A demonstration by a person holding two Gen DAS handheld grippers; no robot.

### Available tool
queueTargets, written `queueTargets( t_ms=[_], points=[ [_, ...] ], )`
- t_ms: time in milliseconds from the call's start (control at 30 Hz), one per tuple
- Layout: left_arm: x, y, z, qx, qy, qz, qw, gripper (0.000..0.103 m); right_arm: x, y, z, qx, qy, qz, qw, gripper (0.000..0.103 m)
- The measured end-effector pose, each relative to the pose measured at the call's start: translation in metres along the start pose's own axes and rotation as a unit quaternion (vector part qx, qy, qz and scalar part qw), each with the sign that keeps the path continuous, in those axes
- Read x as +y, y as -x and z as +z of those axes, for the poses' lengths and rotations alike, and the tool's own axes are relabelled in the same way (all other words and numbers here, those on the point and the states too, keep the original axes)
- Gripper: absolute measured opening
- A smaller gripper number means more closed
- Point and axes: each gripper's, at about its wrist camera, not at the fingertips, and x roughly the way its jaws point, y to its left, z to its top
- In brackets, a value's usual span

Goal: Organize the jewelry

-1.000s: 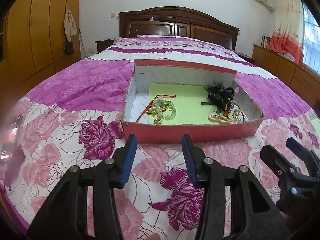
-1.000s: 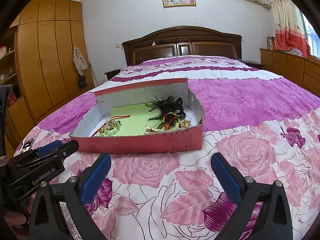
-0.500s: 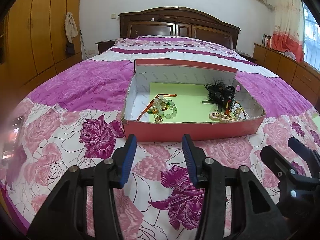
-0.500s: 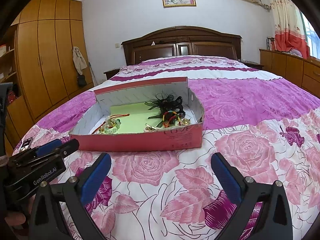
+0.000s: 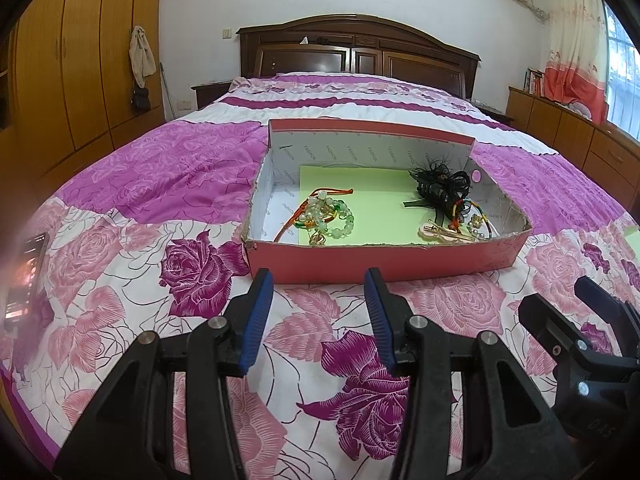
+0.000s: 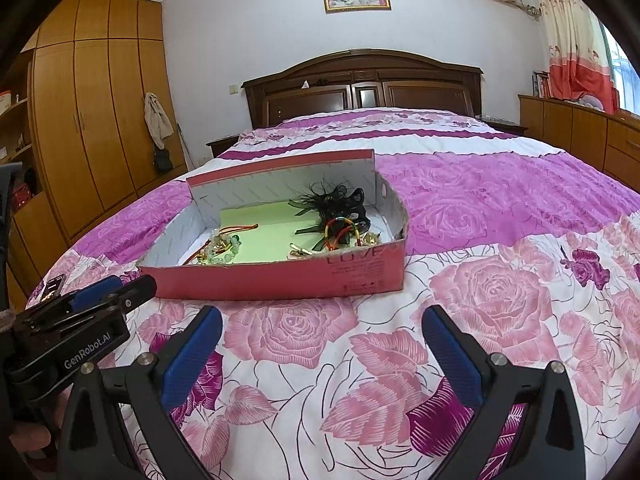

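A shallow red cardboard box (image 5: 384,262) (image 6: 280,278) sits on the bed, lined with green paper. At its left lie green bead bracelets with red cord (image 5: 330,220) (image 6: 222,246). At its right lie a black feathered hair clip (image 5: 442,184) (image 6: 340,204), coloured bangles (image 5: 466,210) (image 6: 340,230) and gold hairpins (image 5: 444,234) (image 6: 300,250). My left gripper (image 5: 318,282) (image 6: 116,286) is open and empty, just short of the box's front wall. My right gripper (image 6: 322,322) (image 5: 560,292) is open wider and empty, further back from the box.
The bed carries a pink and purple rose quilt (image 5: 160,184) (image 6: 500,200). A phone (image 5: 24,276) (image 6: 54,284) lies at the left edge. A wooden headboard (image 5: 360,50), a wardrobe (image 6: 92,120) on the left and cabinets (image 6: 580,132) on the right surround the bed.
Both views have risen slightly, so more of the box's inside shows. Both grippers stayed open at the same width.
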Motion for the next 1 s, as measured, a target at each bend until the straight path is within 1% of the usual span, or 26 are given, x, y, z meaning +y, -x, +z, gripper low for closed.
queueTargets(
  t_ms=[1000],
  points=[
    [0.0002,-0.0005,-0.0005,-0.001,-0.001,0.001,1.0,0.039,-0.0006,-0.0006,-0.0019,0.001,-0.002,0.0,1.0,0.102]
  ],
)
